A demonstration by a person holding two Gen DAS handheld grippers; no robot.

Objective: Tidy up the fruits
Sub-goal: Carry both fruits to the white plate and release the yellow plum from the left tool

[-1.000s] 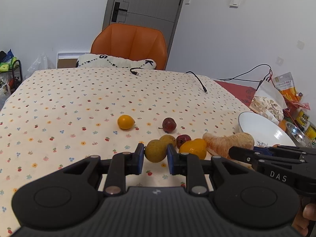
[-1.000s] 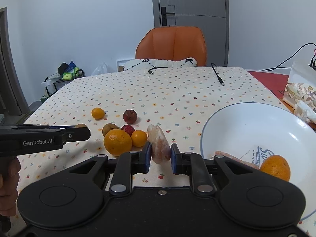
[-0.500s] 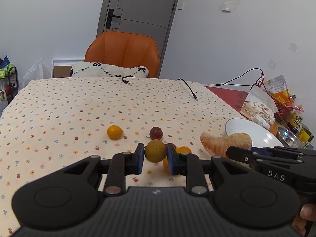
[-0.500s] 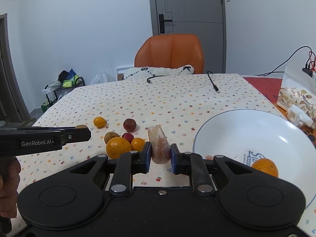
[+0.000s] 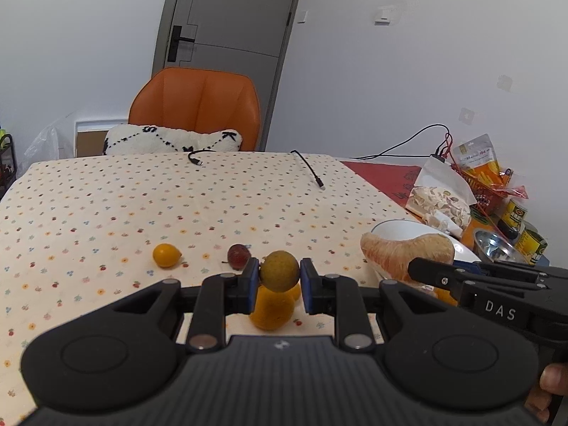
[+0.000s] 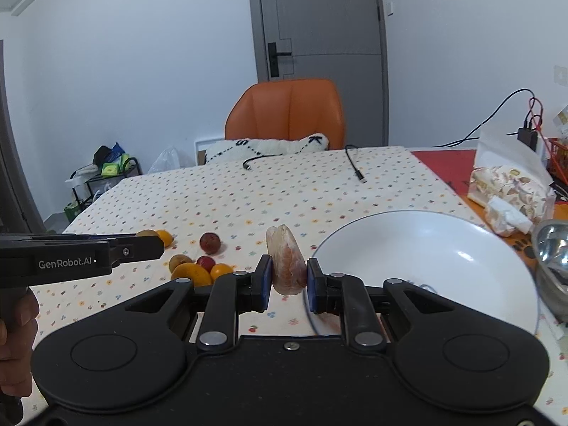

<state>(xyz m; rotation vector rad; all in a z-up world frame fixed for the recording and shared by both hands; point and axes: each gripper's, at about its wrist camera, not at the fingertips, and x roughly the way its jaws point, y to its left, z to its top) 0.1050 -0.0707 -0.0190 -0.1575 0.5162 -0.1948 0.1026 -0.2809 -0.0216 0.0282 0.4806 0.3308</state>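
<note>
Both grippers hold fruit above the worktop

Left gripper (image 5: 279,277) jaws clamp a round olive-brown fruit (image 5: 279,270) over the oranges (image 6: 193,272); right gripper (image 6: 288,280) jaws clamp a peeled pomelo segment (image 6: 286,263) beside the white bowl (image 6: 426,248) rim.

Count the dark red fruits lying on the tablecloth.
2. One dark red fruit lies apart, farther out; the other sits in the cluster, between the brown fruit and the small orange. More may be hidden from view.
</note>
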